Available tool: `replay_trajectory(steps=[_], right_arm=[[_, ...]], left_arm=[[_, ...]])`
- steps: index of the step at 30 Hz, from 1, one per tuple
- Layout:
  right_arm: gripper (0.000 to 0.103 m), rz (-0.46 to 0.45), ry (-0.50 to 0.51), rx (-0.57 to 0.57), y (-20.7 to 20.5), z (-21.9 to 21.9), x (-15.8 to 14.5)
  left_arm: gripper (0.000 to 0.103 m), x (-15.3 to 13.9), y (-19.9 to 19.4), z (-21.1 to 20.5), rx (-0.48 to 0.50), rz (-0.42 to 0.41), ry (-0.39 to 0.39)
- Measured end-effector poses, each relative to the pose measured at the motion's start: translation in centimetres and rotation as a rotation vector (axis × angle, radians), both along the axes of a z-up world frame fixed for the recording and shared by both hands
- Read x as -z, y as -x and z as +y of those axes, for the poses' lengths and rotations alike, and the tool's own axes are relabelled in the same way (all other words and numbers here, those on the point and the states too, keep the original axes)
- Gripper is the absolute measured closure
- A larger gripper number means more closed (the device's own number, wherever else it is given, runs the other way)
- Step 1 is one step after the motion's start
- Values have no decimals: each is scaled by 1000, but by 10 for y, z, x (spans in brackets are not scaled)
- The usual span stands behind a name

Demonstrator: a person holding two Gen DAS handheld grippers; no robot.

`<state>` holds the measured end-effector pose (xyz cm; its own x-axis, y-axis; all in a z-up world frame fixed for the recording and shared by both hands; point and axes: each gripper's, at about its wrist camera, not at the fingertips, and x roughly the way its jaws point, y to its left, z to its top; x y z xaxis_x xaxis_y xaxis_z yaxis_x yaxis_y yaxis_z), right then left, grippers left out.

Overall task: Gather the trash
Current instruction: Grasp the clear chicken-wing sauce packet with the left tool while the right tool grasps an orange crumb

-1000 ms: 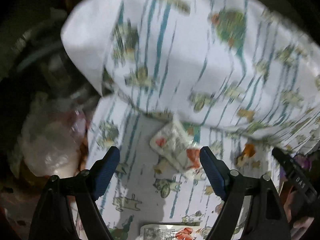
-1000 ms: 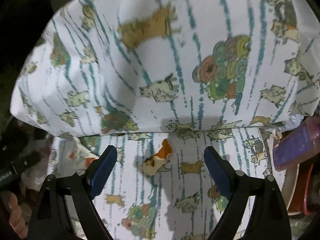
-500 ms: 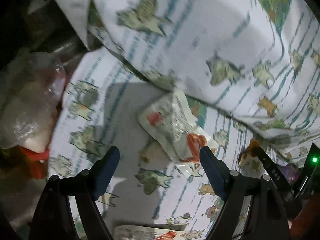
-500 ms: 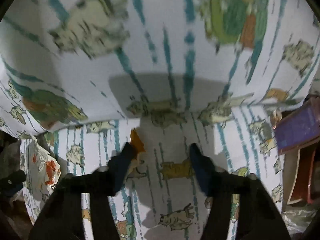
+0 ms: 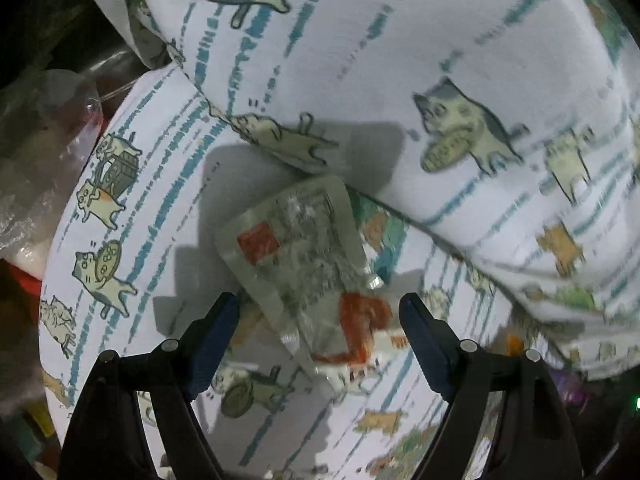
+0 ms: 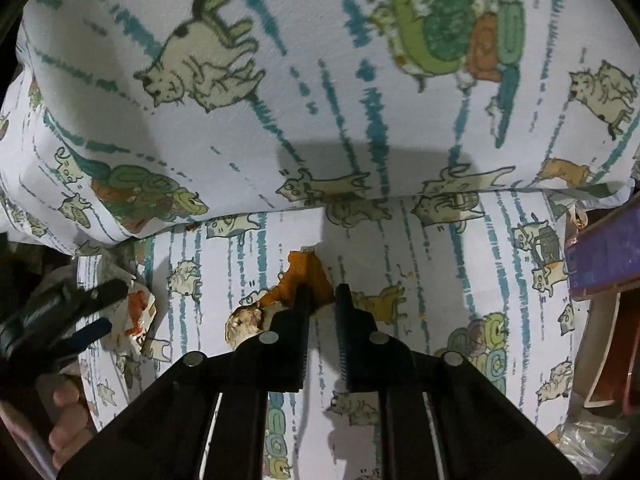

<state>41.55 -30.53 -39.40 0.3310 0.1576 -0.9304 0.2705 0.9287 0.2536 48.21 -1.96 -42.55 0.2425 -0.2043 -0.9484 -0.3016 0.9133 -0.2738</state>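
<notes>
Right gripper [image 6: 322, 294]: ribbed dark fingers just pinched shut on a torn orange scrap [image 6: 298, 278], flat on the cat-print sheet [image 6: 440, 264]. Left gripper [image 5: 318, 314]: fingers spread wide, straddling a crinkled glossy wrapper [image 5: 304, 264], untouched. Beyond, a plump matching pillow [image 5: 400, 60].

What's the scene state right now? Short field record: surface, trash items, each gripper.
surface: cat-print sheet, matching pillow lying on it
trash 1: clear wrapper with red print, flat on sheet, partly under pillow edge
trash 2: orange scrap on sheet
left gripper: open, straddling wrapper, pads not pressing on it
right gripper: jaws just closed, pinching orange scrap
</notes>
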Motion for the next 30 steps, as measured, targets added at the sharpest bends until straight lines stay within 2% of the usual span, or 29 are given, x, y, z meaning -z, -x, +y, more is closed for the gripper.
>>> replay_trajectory(steps=[5,11,16,21,26,28,30], right_arm=[[91,13,-23,-12,2,-11,-2],[91,9,-20,-31,4,-26,-8],[91,-3,4,-44,12,-23,-23],[91,8,16,-65,21,-19,-35],[91,-17,103,-111,24,-6,-45],[91,-20,93,-104,24,-4,-46],[91,-21,59,-80,23,-5,-48]], left_arm=[[19,3,-10,-12,3,-23,-50],[18,6,-6,-38,57,-51,-186],[18,9,0,-52,128,-28,-229],[18,5,24,-51,169,-29,-227],[18,-5,42,-34,228,-45,-276],[18,-15,43,-18,234,-60,-240],[18,-26,42,-12,227,-91,-166]])
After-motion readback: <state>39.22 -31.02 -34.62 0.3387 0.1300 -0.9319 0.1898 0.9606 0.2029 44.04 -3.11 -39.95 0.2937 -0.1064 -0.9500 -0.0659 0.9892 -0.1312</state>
